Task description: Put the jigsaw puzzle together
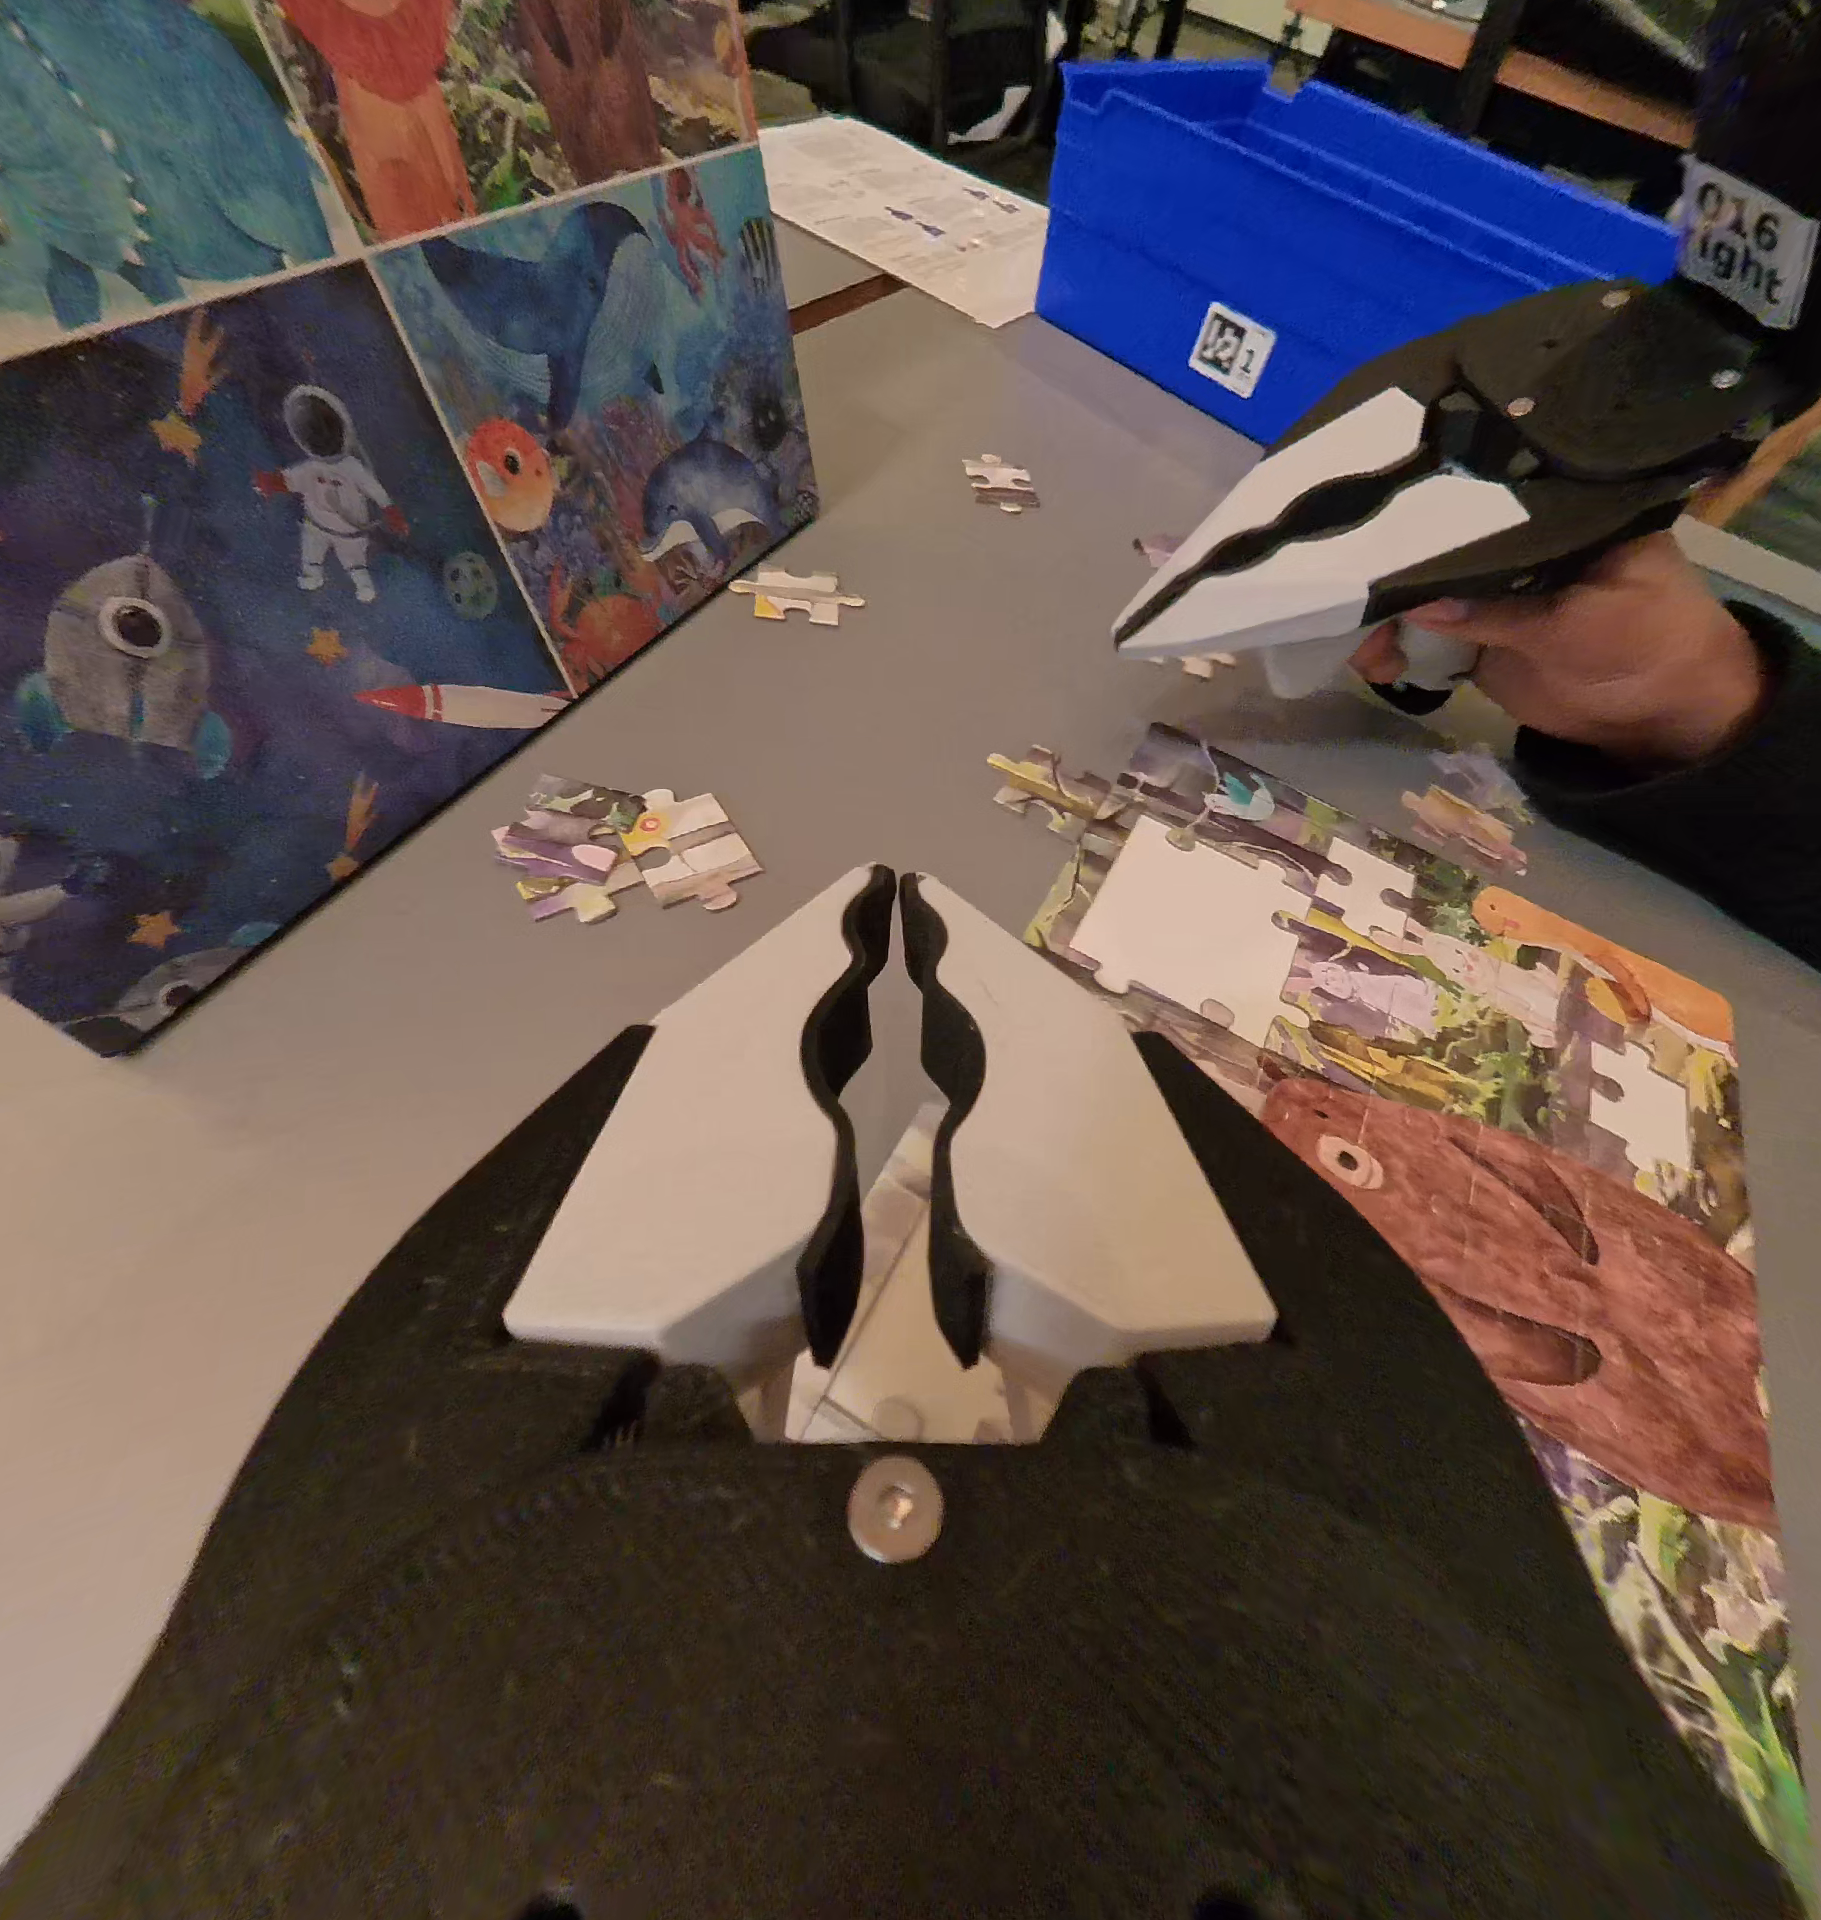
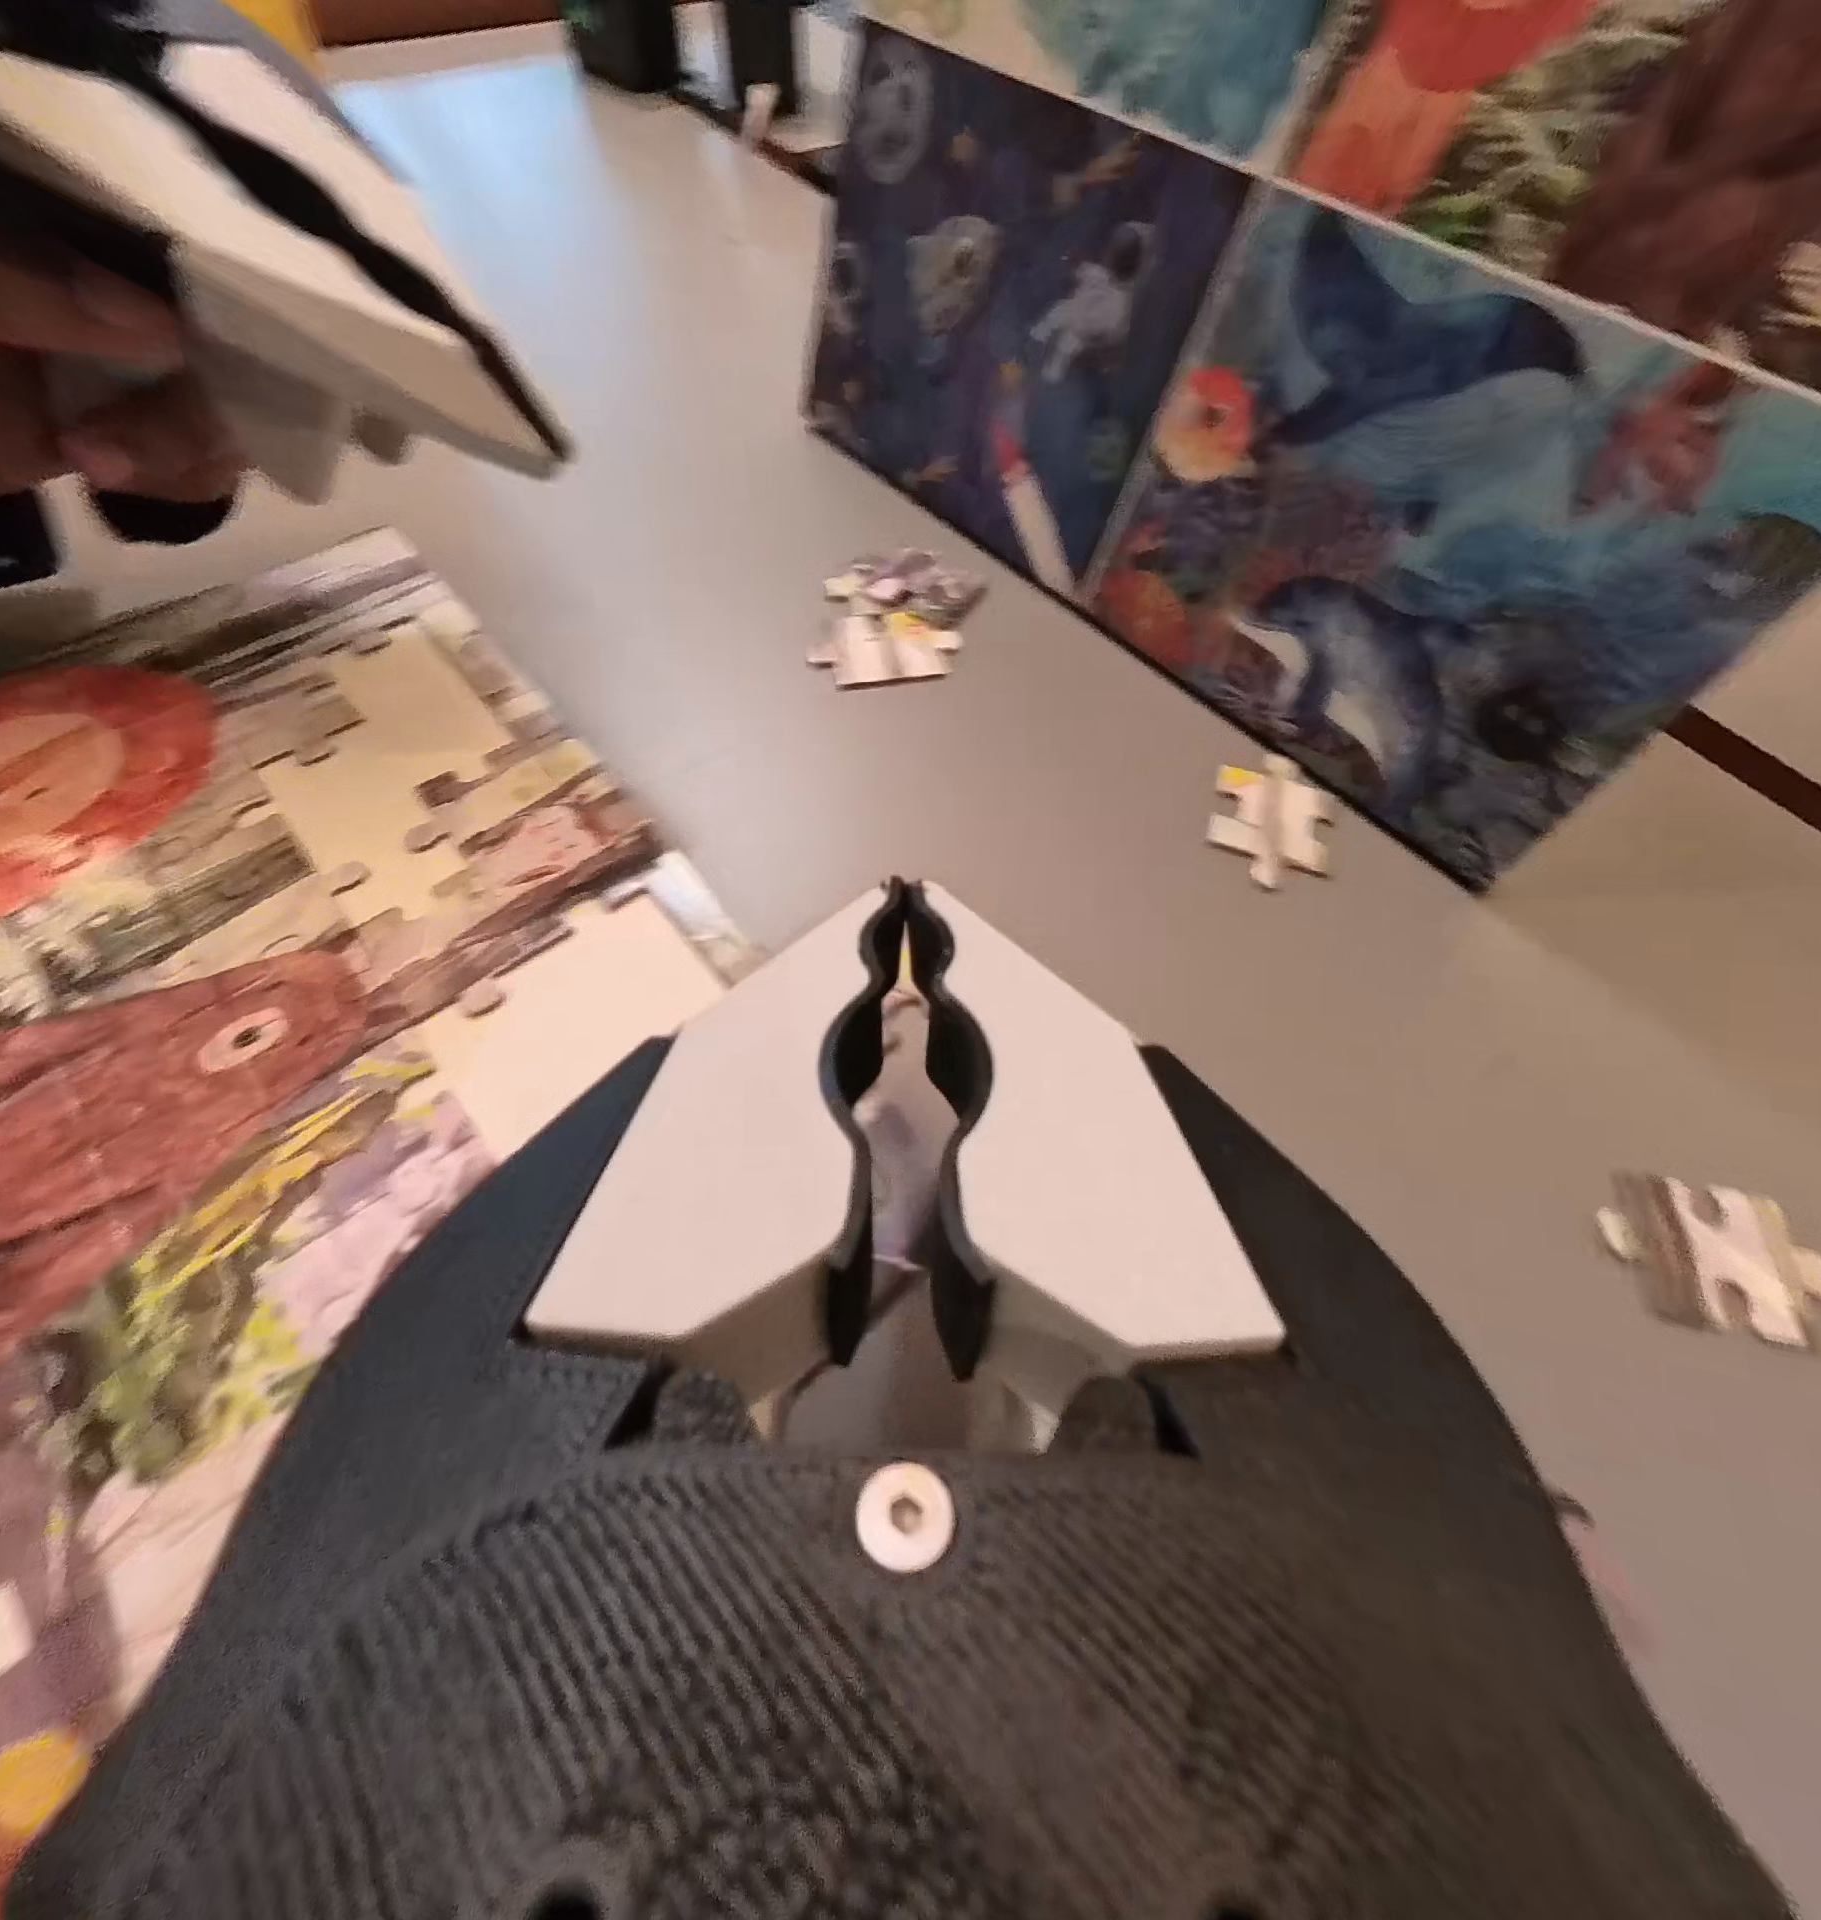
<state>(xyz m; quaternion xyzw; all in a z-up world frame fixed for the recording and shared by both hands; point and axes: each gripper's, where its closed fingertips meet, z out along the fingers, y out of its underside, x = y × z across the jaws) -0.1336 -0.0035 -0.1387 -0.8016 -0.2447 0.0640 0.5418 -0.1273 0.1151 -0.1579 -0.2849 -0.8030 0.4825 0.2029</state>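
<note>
In the left wrist view, the left gripper [image 1: 898, 883] is closed with nothing between its tips, above the grey table [image 1: 262, 1195]. The half-built puzzle [image 1: 1457, 1091] lies flat on the table to its right. Two joined pieces [image 1: 625, 847] lie near the box [image 1: 314, 468].

In the right wrist view, the right gripper [image 2: 906, 894] is closed too, and a piece [image 2: 901, 1184] shows between its fingers.

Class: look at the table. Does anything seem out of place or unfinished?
Yes. The jigsaw puzzle has bare white gaps, while loose pieces lie scattered across the grey table near the picture box.
</note>
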